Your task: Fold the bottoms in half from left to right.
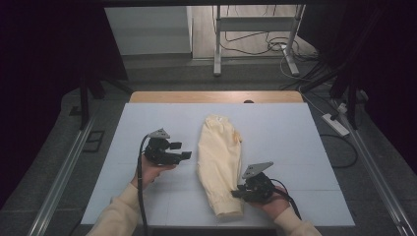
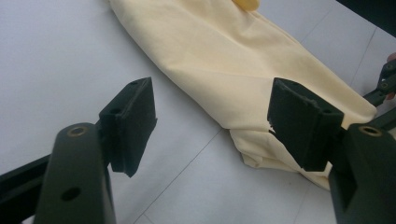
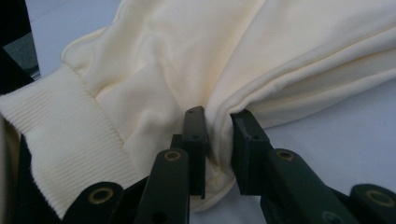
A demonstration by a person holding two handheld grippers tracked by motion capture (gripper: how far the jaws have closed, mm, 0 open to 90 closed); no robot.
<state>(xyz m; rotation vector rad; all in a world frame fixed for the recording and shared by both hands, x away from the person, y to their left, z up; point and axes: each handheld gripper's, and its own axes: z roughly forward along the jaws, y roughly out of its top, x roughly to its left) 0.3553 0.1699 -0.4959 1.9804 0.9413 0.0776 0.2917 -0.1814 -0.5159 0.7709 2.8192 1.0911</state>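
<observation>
while the pale yellow garment (image 1: 220, 162) lies folded lengthwise at the centre of the white table (image 1: 295, 132), the right gripper (image 1: 239, 192) at lower right pinches a fold near its ribbed cuff (image 3: 60, 140); the left gripper (image 1: 184, 150), left of centre, hangs unclenched beside the cloth.

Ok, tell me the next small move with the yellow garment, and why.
Probably bring the open left gripper onto the garment and close it: the right gripper already pinches a fold near the ribbed hem, while the left hangs beside the cloth, gripping nothing.
</observation>
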